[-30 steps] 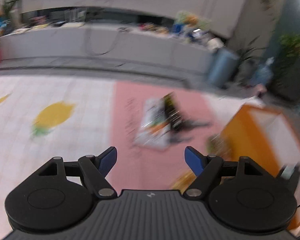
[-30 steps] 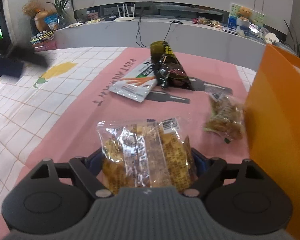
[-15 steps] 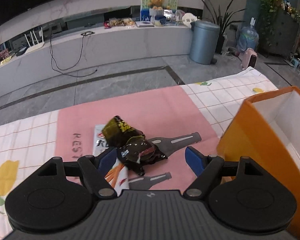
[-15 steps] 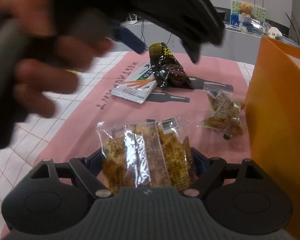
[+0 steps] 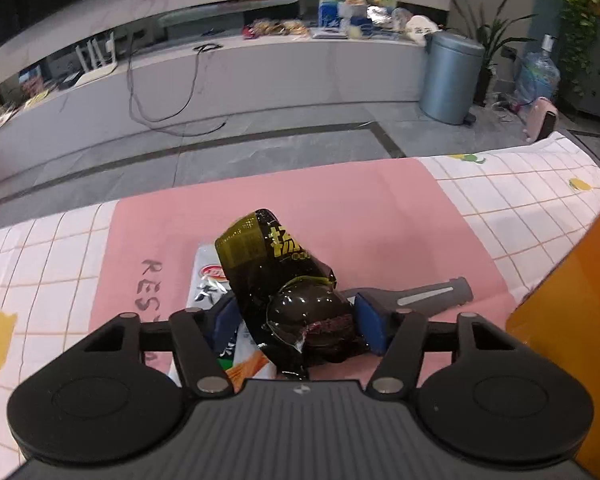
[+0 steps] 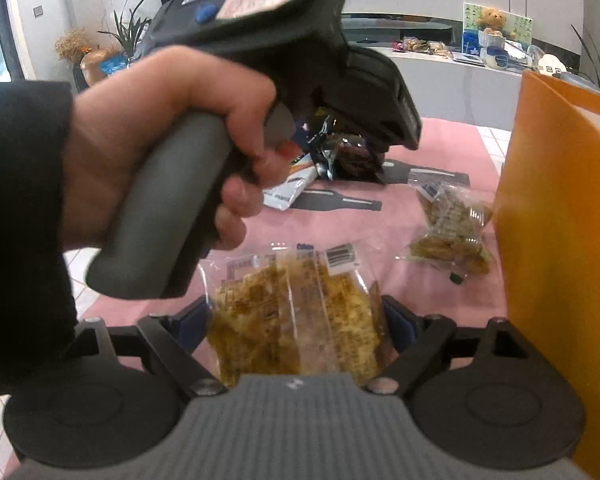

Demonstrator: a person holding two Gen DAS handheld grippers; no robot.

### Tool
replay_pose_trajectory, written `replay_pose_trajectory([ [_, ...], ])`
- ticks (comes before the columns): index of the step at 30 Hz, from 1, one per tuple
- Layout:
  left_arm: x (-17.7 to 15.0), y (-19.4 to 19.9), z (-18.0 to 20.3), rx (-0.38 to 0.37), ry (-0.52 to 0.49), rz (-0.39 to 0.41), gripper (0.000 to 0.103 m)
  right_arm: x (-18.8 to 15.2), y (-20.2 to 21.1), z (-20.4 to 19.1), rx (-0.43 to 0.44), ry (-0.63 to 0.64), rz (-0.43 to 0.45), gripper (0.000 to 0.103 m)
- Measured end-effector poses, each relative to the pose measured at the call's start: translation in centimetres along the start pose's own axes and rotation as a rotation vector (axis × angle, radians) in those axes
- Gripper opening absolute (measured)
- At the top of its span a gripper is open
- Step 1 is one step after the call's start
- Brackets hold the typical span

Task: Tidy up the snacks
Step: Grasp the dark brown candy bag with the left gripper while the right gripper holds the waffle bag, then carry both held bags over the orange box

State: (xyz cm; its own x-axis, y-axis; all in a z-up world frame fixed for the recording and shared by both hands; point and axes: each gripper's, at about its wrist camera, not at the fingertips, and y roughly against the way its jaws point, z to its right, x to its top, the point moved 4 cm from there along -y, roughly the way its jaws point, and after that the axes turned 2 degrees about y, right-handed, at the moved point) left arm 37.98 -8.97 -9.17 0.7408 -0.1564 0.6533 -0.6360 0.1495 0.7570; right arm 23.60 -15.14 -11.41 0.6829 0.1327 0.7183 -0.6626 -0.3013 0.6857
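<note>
Left wrist view: the left tongs (image 5: 296, 322) are closing, with one dark glossy snack bag (image 5: 284, 280) between the two blue pads (image 5: 370, 330); the right-side pad touches the bag's bulging lower end, and the left-side pad lies against its crumpled edge. This bag rests partly on one white snack packet (image 5: 208, 280) printed with orange sticks. Both lie on the pink panel of a checked cloth (image 5: 380, 208) that covers the counter. Two grey bottle shapes are printed on the pink panel, one of them (image 5: 428, 294) just beyond the pads. One orange box (image 5: 572, 300) stands at the right edge of the frame.

Right wrist view: the right tongs (image 6: 296, 324) stand wide, pinching one clear packet of golden-brown snacks (image 6: 292, 312) between their two pads, the packet rising upright from them. One hand (image 6: 156, 136), in a dark sleeve, grips the grey handle of the left tongs, which reach over the dark bag at the far end of the pink panel. One smaller clear packet of brown snacks (image 6: 452, 228) lies flat on the cloth just beside the orange box's wall. Snack items counted on or above the counter: four. Boxes: one. A shelf in the background carries one teddy bear (image 6: 492, 20).
</note>
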Motion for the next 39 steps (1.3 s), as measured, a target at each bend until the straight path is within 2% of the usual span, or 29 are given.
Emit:
replay_pose_trajectory([
  [6,-0.3,1.0,0.3,-0.064,-0.039,0.010,0.066,0.0,0.1,-0.2,-0.002,-0.009,0.005,0.086],
  [10,-0.5,2.4,0.2,-0.085,-0.041,0.053,0.066,0.3,0.1,-0.4,-0.007,-0.012,0.001,0.086],
  [16,-0.6,5.7,-1.1,-0.109,-0.017,0.103,0.065,0.3,0.6,-0.8,0.019,-0.026,-0.007,0.075],
  [23,-1.0,10.4,-3.5,-0.113,0.054,0.146,0.066,0.3,1.6,-2.1,-0.004,-0.001,0.001,0.072],
  [32,-3.2,17.9,-6.5,-0.145,0.152,0.247,0.065,0.5,5.8,-5.1,-0.017,0.056,0.074,0.071],
  [39,-3.6,23.4,-6.9,-0.155,0.183,0.327,0.065,1.5,11.7,-5.0,0.055,-0.066,0.183,0.070],
])
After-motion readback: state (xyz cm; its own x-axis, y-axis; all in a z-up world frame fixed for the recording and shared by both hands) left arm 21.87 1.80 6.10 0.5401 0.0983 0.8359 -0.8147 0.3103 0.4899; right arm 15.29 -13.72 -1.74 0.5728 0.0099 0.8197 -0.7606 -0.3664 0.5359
